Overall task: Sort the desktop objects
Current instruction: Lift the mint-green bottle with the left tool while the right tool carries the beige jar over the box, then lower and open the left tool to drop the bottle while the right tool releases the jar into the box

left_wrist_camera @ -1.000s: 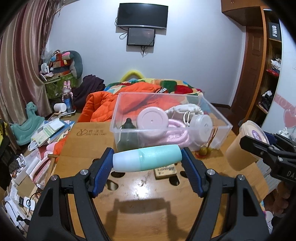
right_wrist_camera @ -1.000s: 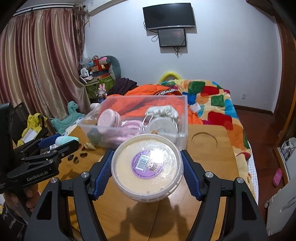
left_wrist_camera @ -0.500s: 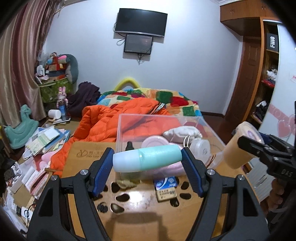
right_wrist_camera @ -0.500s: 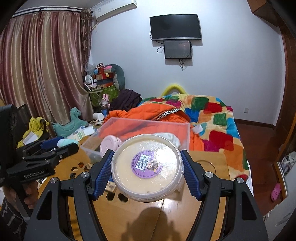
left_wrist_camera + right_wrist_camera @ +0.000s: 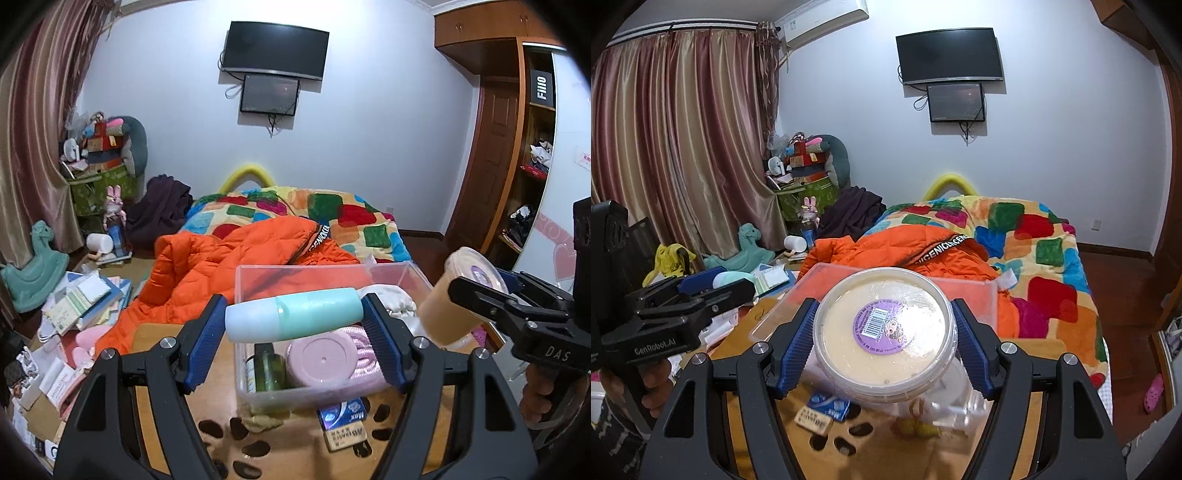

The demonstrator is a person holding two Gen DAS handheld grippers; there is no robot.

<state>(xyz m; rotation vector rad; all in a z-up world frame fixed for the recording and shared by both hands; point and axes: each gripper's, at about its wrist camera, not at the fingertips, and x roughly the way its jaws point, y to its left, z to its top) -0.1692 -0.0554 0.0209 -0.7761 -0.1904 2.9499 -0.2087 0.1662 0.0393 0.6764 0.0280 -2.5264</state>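
Both tools have risen over the last second; the clear storage bin, earlier level with the fingers, now sits below and just ahead of them.

Left tool: pinching a teal bottle endwise, held sideways above the bin's near wall.

Right tool: clamped on a round lidded tub, lid facing the camera, over the bin's right part.

Bin already holds a pink lidded jar and a green bottle. A small packet lies on the wooden surface under the left tool.

Judgement: both items lifted clear, ready for lowering into the bin; release not yet begun.
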